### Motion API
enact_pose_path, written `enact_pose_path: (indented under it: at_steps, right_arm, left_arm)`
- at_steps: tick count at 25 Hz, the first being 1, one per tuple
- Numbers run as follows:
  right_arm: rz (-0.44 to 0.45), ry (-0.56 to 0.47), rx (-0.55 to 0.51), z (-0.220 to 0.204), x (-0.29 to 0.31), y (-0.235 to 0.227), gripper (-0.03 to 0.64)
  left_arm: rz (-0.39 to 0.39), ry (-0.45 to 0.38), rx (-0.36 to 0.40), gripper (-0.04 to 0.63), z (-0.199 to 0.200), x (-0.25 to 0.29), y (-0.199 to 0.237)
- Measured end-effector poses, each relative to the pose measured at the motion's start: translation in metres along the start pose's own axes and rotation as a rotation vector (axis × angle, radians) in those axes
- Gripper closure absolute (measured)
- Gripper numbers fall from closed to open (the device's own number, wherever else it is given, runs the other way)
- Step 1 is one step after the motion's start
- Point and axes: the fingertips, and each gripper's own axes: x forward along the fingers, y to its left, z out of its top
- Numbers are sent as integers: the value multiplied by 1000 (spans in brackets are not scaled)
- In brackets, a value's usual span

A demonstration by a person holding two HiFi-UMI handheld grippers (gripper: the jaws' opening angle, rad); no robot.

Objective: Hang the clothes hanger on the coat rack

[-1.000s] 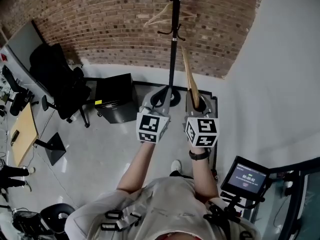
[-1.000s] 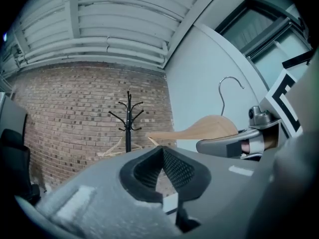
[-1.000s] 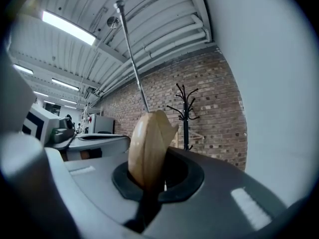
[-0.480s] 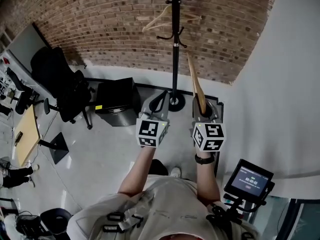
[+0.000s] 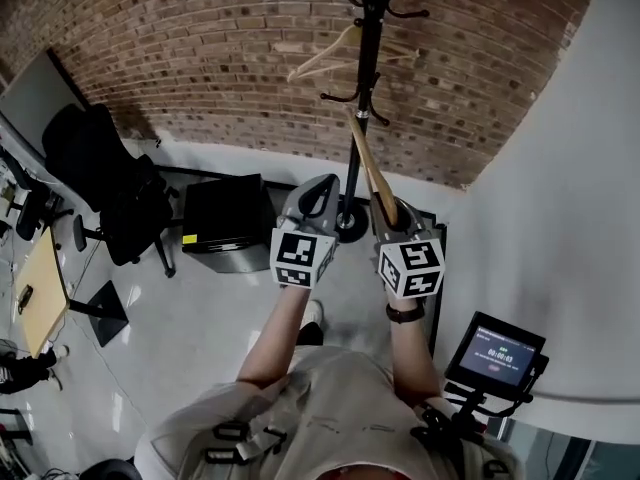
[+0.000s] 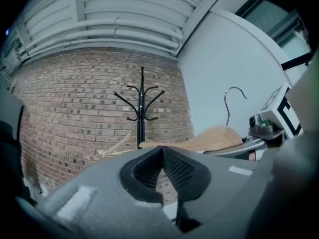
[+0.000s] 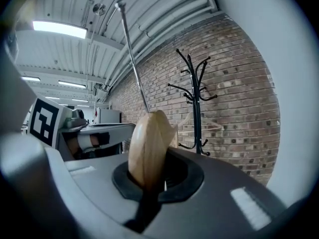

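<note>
Setting: brick wall across the top of the head view, pale floor below. An office chair is at 9 o'clock, a black cabinet is beside it, and a small screen is at 4 o'clock.

Item 1, coat rack: black pole with curved arms, at 12 o'clock, ahead of both grippers. A second hanger hangs on it at its 10 o'clock side.

Item 2, hanger: wooden, with a thin wire hook. It is in the air, clear of the rack, with the wood slanting from the right gripper toward the pole.

Item 3, right gripper: jaws clamped on the wooden body of the hanger. The rounded edge of the wood stands up between the pads.

Item 4, left gripper: jaws together with nothing between them, just beside the right gripper at its 9 o'clock.

Handling, as a judgement:
- The hanger looks light and stiff and unlikely to bend.
- The smooth wood may swivel or slip between the pads.
- The wire hook is thin and a poor place to grip.
- The best hold is on the wood, leaving the hook free and upright to drop over a rack arm.
- The occupied arm is best avoided.
</note>
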Motion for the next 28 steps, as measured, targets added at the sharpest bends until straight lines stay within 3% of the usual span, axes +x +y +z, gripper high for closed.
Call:
enact_pose_path:
  at_steps: [2, 8, 12, 15, 21, 28]
  right_arm:
    - [9, -13, -10, 14, 29, -3, 614]
    - [16, -14, 2, 30, 96, -12, 613]
    - [19, 22, 3, 19, 125, -16, 612]
    - [44, 109, -21, 7, 150, -27, 611]
    - [204, 206, -47, -4, 189, -39, 611]
    - [374, 288, -201, 11, 240, -53, 609]
  left_arm:
    - [-21, 19, 7, 595, 4, 21, 24]
    - [-78, -34, -32, 595, 12, 61, 81]
    - [-52, 5, -36, 594, -9, 82, 110]
    - [-24, 18, -46, 594, -19, 98, 128]
    - [37, 0, -52, 594, -14, 130, 162]
    - [159, 6, -16, 594, -9, 147, 195]
